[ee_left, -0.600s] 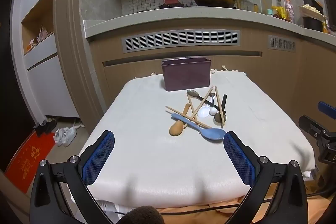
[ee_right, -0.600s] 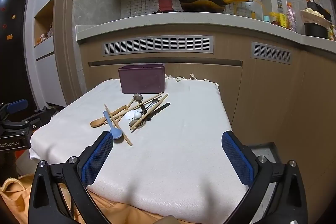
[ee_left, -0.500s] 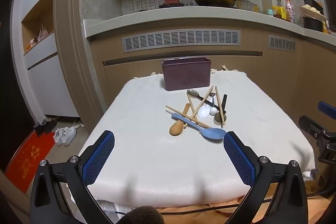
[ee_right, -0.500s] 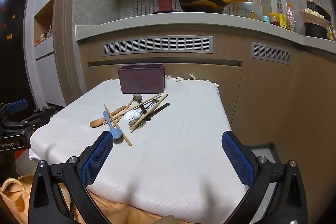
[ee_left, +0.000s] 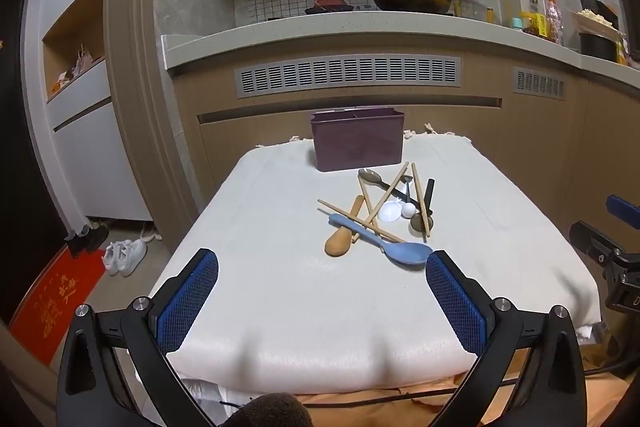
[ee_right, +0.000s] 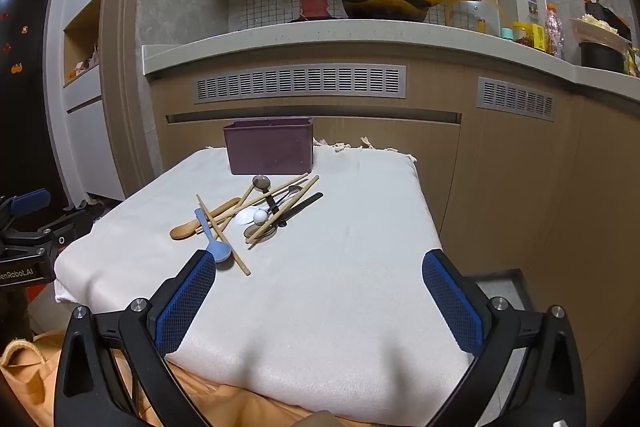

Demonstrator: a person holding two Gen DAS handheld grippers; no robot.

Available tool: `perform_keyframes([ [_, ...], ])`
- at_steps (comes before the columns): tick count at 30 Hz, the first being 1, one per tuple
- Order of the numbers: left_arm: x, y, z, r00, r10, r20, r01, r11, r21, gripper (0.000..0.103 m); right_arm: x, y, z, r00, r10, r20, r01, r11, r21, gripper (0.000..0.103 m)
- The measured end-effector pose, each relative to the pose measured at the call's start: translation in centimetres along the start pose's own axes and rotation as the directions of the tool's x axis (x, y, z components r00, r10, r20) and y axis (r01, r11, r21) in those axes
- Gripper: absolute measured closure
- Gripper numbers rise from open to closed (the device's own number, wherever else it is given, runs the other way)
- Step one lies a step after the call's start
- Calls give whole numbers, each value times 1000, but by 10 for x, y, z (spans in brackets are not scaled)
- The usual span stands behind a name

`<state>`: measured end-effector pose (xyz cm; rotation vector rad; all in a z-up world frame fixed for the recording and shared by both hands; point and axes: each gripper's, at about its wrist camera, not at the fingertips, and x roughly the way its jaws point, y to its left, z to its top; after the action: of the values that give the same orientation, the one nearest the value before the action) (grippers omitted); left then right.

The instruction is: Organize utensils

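Utensils (ee_left: 380,215) lie tangled on the cloth (ee_left: 280,287) before the purple holder (ee_left: 357,140); both grippers (ee_left: 322,301) (ee_right: 318,297) hover spread wide, empty. Sorting looks unstarted; next, pinch 1 loose piece

We see our right gripper (ee_right: 319,269) with jaws wide apart and nothing between them, above the near edge of a white cloth (ee_right: 340,291). A purple box (ee_right: 269,147) stands at the far end. Just before it lies a heap of utensils: chopsticks (ee_right: 285,207), a wooden spoon (ee_right: 192,227), a blue spoon (ee_right: 214,245), metal spoons. The left gripper (ee_right: 24,227) shows at the left edge.
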<state>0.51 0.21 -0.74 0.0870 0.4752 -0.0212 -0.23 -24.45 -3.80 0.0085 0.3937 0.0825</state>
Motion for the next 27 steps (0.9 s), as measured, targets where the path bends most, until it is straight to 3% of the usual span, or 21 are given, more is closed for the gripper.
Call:
perform_keyframes([
  [27, -1, -4, -1, 1000, -18, -25, 18, 1000, 16, 0, 4, -1, -2, 1000, 12, -14, -12, 1000, -1, 0],
])
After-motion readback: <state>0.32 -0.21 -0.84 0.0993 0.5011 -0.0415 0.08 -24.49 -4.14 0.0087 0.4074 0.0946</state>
